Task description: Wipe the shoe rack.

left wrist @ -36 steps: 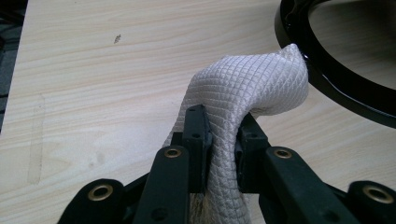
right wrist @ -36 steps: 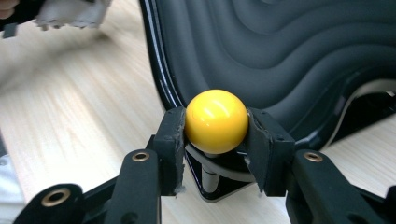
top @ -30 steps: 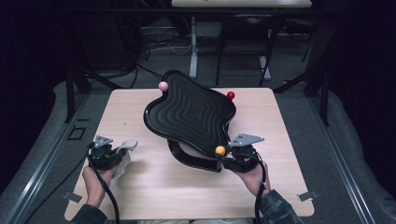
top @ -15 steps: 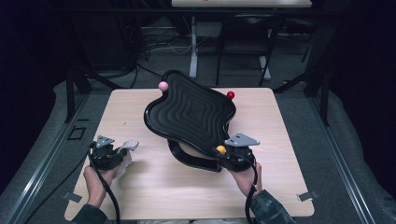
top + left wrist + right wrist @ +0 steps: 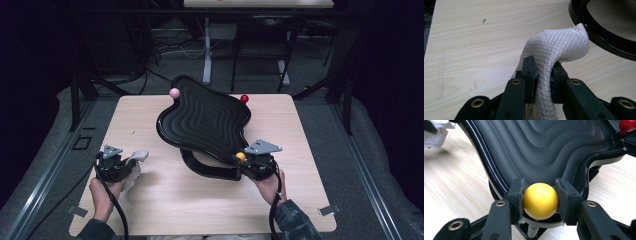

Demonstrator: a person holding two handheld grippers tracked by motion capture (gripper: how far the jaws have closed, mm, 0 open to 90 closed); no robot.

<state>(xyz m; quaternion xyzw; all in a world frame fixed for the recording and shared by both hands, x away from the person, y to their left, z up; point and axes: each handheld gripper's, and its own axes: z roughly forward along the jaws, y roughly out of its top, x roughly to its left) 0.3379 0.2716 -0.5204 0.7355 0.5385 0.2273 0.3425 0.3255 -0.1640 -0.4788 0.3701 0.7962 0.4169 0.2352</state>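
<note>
- Right now the right gripper (image 5: 539, 195) has its jaws clamped on the yellow ball (image 5: 540, 200), the knob at the near corner of the black tray (image 5: 205, 120).
- The tray sits tilted on its ring base (image 5: 207, 170) mid-bench, its wavy ridged surface facing up; a pink ball (image 5: 174, 93) and a red ball (image 5: 244, 98) mark the far corners.
- Over on the near left of the bench (image 5: 150, 210), the left gripper (image 5: 542, 72) pinches a white quilted cloth (image 5: 559, 45), a fold bulging up past the jaws, just beside the base ring.
- Judging by this, the step is steadying the tray by its yellow knob so the cloth can go to work on it.
- To do it well: keep the grip square on the ball, since a round knob could slip out sideways, and hold the tray level rather than levering it off the base.
- Bring the cloth in low over the rim and follow the grooves, with the fold leading.
</note>
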